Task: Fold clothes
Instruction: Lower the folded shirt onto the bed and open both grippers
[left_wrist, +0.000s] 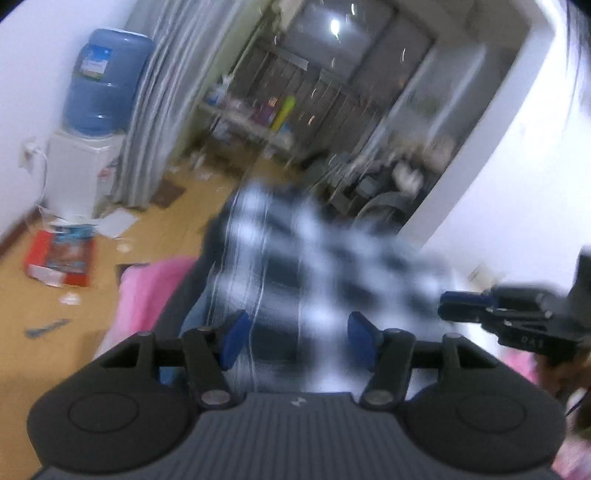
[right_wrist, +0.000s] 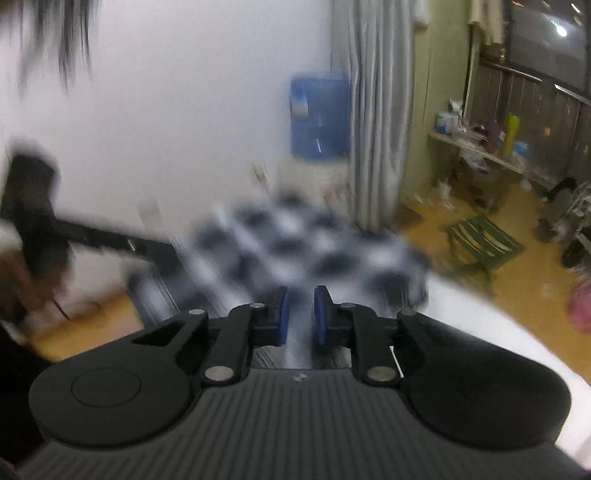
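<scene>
A black-and-white checked garment (left_wrist: 314, 258) lies blurred straight ahead of my left gripper (left_wrist: 299, 339). Its blue pads stand well apart, with the cloth passing under and between them and neither pad pressing on it. At the garment's right edge, my right gripper (left_wrist: 461, 306) comes in from the right with its fingers close together. In the right wrist view the garment (right_wrist: 295, 240) spreads ahead. The right gripper (right_wrist: 301, 317) has its pads nearly together, with a strip of the cloth running between them. The left gripper (right_wrist: 92, 236) is a dark blur at the left.
Pink bedding (left_wrist: 140, 295) lies left of the garment, and a white surface (right_wrist: 480, 332) lies under it. A water dispenser (left_wrist: 99, 92), grey curtain (left_wrist: 155, 110) and red box (left_wrist: 59, 258) stand on the wooden floor. There is also a green folding stool (right_wrist: 480, 243). A person's hair (right_wrist: 70, 37) hangs at top left.
</scene>
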